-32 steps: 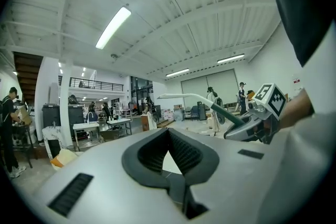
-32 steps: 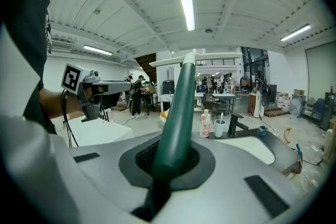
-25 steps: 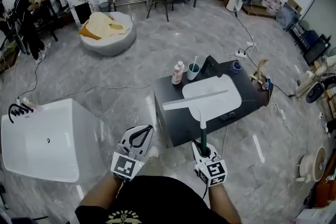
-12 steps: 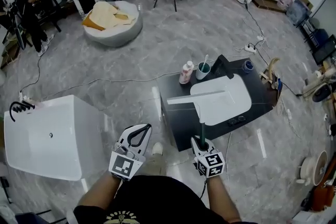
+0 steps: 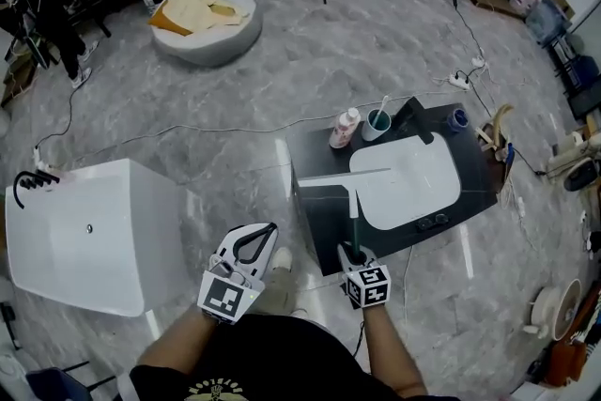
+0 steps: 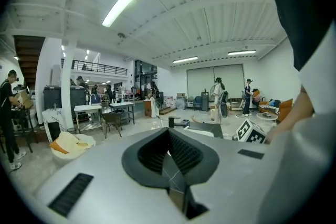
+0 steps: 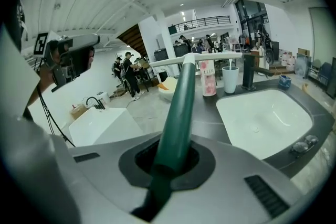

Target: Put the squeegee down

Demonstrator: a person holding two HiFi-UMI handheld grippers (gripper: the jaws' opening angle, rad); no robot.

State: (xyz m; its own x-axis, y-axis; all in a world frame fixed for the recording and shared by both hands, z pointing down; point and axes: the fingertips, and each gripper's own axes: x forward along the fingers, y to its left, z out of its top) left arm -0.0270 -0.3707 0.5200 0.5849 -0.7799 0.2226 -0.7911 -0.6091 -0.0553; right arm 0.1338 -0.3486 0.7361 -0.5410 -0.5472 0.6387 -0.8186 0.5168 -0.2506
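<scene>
The squeegee has a white blade (image 5: 343,177) and a dark green handle (image 5: 352,223). My right gripper (image 5: 353,251) is shut on the lower end of that handle, at the near edge of the dark vanity counter (image 5: 315,205). The blade lies crosswise above the counter's left part, its right end at the white basin (image 5: 408,181). In the right gripper view the handle (image 7: 178,105) runs up from between the jaws (image 7: 170,157) to the blade (image 7: 202,59). My left gripper (image 5: 263,232) is shut and empty, left of the counter above the floor; in its own view the gripper (image 6: 169,160) shows nothing between its jaws.
A pink bottle (image 5: 345,129), a cup with a toothbrush (image 5: 375,121) and a black faucet (image 5: 413,117) stand at the counter's back edge. A white bathtub (image 5: 89,235) sits at the left. A round white cushion bed (image 5: 202,23) and floor cables (image 5: 188,138) lie beyond.
The right gripper has come down with the squeegee, and the blade has shifted from over the basin toward the counter's left part. The left gripper has barely moved in the picture.
</scene>
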